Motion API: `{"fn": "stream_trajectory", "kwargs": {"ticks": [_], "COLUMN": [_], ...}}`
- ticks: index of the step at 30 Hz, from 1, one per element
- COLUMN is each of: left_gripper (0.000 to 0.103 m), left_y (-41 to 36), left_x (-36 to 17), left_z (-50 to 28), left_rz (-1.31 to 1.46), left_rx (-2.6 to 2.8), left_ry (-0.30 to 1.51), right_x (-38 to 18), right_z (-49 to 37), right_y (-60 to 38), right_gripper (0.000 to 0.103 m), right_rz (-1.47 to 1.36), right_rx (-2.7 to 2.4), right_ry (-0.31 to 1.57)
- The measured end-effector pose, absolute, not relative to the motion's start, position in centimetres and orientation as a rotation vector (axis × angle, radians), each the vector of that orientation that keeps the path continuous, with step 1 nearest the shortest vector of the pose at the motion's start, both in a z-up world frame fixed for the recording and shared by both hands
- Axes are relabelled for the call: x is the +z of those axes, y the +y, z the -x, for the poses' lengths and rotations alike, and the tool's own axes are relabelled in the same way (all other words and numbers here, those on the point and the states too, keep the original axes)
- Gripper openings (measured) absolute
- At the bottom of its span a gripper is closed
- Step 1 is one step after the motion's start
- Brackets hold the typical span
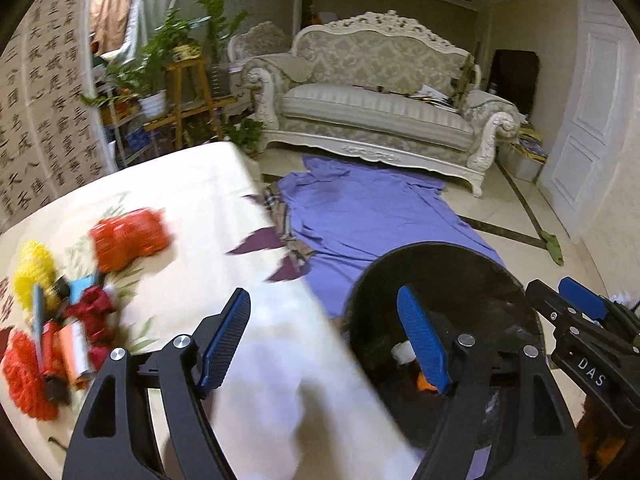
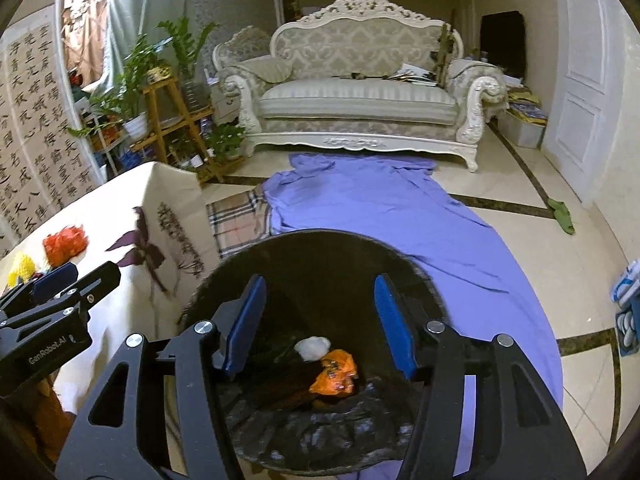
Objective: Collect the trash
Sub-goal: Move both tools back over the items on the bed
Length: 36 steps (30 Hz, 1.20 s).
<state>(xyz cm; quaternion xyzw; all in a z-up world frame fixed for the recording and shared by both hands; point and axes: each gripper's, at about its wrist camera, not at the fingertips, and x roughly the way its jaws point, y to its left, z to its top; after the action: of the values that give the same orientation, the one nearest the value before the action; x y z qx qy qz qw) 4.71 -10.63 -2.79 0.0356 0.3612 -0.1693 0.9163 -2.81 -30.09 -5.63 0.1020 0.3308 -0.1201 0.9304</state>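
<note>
right wrist: bin rim beside table edge

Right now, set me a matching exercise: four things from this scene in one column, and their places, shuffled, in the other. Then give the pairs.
Things:
1. orange wrapper
2. yellow mesh ball
3. purple sheet
4. green rag

Places:
A. on the bare tile near the white door
B. inside the black bin
C. spread on the floor before the sofa
D. on the table

Pairs: 1-B, 2-D, 3-C, 4-A
</note>
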Motion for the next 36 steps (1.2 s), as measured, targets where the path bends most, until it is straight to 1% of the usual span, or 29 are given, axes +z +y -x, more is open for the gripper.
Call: {"fn": "stream_trajectory", "kwargs": {"ticks": [14,22,30,36], "left_gripper": [0.074,0.074,0.076,0.076], "left_y": [-0.3,6.5,10.5,11.4], "left_x": [-1.7,-2.0,-2.2,-2.0], "left_z": [-3.9,-3.0,-1.9,-1.8], "left_rz": [-0.006,0.045,0.081,0.107], "left_rx": [-0.106,0.038,0.105,0.095], "left_ry": [0.742,0.739,0.726,0.722], "right_x": [-4.4,-3.6,-3.3,-3.3], "right_z": [0.5,-0.7,-1.2,-1.3], "right_y": [-20.2,-15.1,-11.4,-10.0], "right_gripper": [0.056,0.056,0.056,0.056], "right_rz": [-0.119,-0.061,-0.021,-0.002], "right_rx": [-0.023,0.086,0.151,0.170], "right_ry": [0.690,0.697,0.706,0.709]}}
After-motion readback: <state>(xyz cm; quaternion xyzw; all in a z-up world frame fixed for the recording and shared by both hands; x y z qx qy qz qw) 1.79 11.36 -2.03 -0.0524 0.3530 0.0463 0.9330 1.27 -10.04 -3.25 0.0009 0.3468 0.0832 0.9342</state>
